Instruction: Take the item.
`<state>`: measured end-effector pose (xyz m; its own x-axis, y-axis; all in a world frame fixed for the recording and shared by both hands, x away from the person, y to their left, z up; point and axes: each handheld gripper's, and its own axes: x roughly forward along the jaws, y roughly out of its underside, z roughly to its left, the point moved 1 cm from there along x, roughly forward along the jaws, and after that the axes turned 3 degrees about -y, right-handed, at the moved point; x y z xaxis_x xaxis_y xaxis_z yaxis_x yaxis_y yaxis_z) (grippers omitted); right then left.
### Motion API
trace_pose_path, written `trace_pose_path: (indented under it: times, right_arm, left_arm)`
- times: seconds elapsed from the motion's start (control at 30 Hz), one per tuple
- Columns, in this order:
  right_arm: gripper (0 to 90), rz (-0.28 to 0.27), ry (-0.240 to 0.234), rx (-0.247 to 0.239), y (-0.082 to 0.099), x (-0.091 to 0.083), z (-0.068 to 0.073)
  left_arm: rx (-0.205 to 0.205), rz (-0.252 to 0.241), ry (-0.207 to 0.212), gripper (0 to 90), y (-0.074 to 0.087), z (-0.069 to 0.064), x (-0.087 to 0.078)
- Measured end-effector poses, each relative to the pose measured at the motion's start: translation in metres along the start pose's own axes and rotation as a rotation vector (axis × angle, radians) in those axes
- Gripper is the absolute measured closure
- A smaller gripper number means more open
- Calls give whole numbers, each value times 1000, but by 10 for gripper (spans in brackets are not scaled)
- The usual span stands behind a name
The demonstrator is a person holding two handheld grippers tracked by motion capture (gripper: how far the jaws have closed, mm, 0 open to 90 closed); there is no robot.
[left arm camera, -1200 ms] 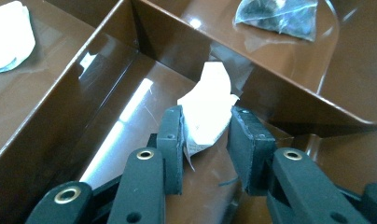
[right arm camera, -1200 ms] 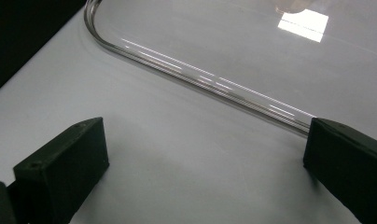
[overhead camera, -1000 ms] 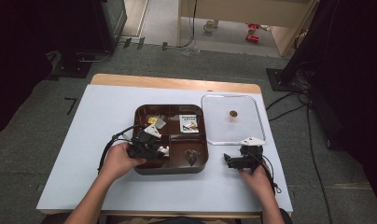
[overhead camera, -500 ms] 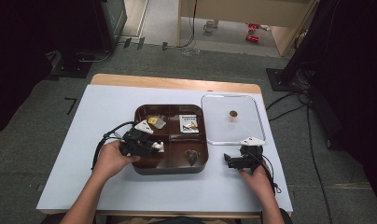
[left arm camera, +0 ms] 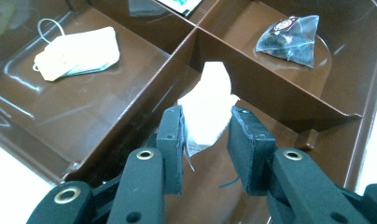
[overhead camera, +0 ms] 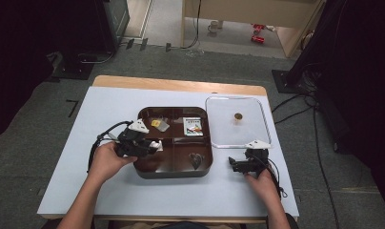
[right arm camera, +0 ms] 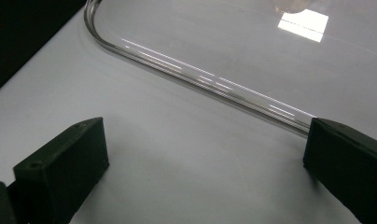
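Left gripper [left arm camera: 205, 135] over the near-left compartment of the brown tray [overhead camera: 147, 172], jaws pinching a white tea bag [left arm camera: 209, 108] by its lower edge, bag clear of the tray floor. Divider wall just behind it. Another flat tea bag [left arm camera: 77, 52] lies in the compartment beyond; a dark pyramid bag [left arm camera: 289, 38] sits in the compartment past the divider. Right gripper [overhead camera: 233, 164] rests low on the tabletop [overhead camera: 76, 143] right of the tray, jaws wide, nothing between them, just near the clear lid [right arm camera: 200, 79].
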<state>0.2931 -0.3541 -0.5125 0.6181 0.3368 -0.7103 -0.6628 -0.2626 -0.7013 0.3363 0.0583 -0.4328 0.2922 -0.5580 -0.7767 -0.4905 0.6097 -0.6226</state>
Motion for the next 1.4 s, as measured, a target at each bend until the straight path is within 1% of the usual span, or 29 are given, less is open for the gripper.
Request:
trace_pose_path:
  times: [0.5,1.07,1.27,1.4]
  right_arm:
    - [0,0,-1,1,0,0,0]
    - [0,0,-1,1,0,0,0]
    - [0,0,-2,2,0,0,0]
    - [0,0,-2,2,0,0,0]
  left_arm:
    - [-26,-37,-32,674,5,10,-21]
    - [-91,-93,-81,674,19,27,-47]
    - [-111,-100,-105,674,25,32,-53]
    - [-124,-118,-115,674,29,35,-57]
